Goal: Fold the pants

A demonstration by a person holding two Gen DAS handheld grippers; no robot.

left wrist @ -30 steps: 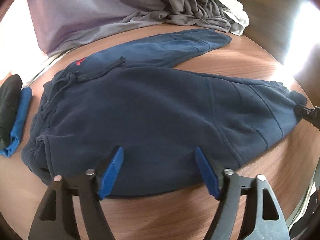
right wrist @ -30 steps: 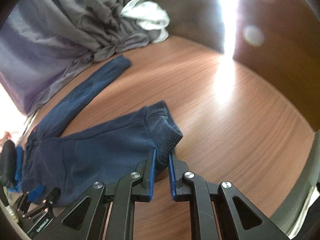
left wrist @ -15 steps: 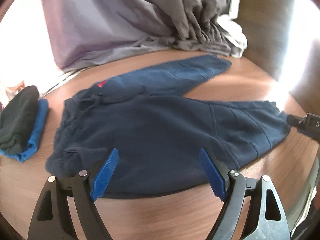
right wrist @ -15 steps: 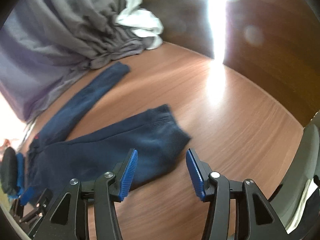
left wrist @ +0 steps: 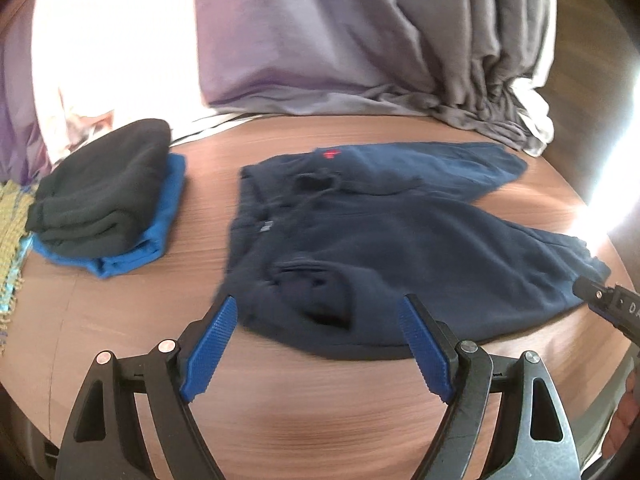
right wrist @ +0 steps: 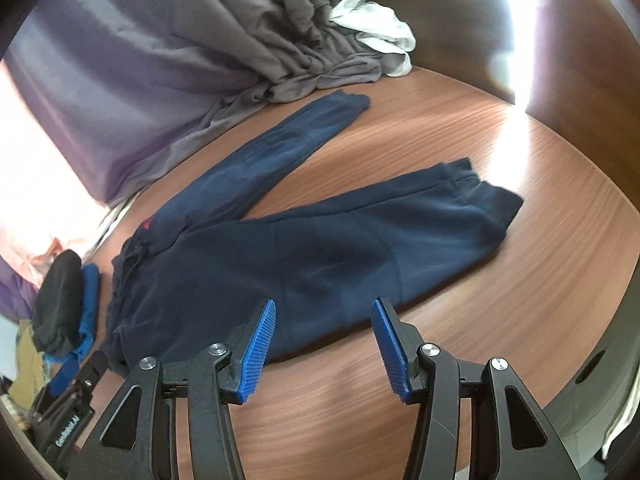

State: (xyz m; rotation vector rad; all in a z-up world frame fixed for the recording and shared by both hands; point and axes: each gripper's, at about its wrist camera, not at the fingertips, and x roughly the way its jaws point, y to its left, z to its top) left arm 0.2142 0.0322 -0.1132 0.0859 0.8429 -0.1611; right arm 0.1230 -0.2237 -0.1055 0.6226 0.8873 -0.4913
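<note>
Navy blue sweatpants (left wrist: pixel 400 240) lie flat on the round wooden table (left wrist: pixel 320 412), waistband to the left, both legs spread apart to the right. They also show in the right wrist view (right wrist: pixel 320 248). My left gripper (left wrist: pixel 320 340) is open and empty, above the table near the pants' near edge. My right gripper (right wrist: pixel 324 340) is open and empty, just in front of the near leg. The near leg's cuff (right wrist: pixel 484 196) lies flat on the table.
A folded stack of black (left wrist: pixel 104 192) and blue (left wrist: pixel 160 220) garments sits at the table's left. A grey curtain (left wrist: pixel 360 40) and a white cloth (left wrist: pixel 532 120) bunch at the far edge. Bright glare falls on the table's right side.
My right gripper has opened and let go of the leg cuff, then pulled back. My left gripper has backed away from the pants. The pants now lie flat.
</note>
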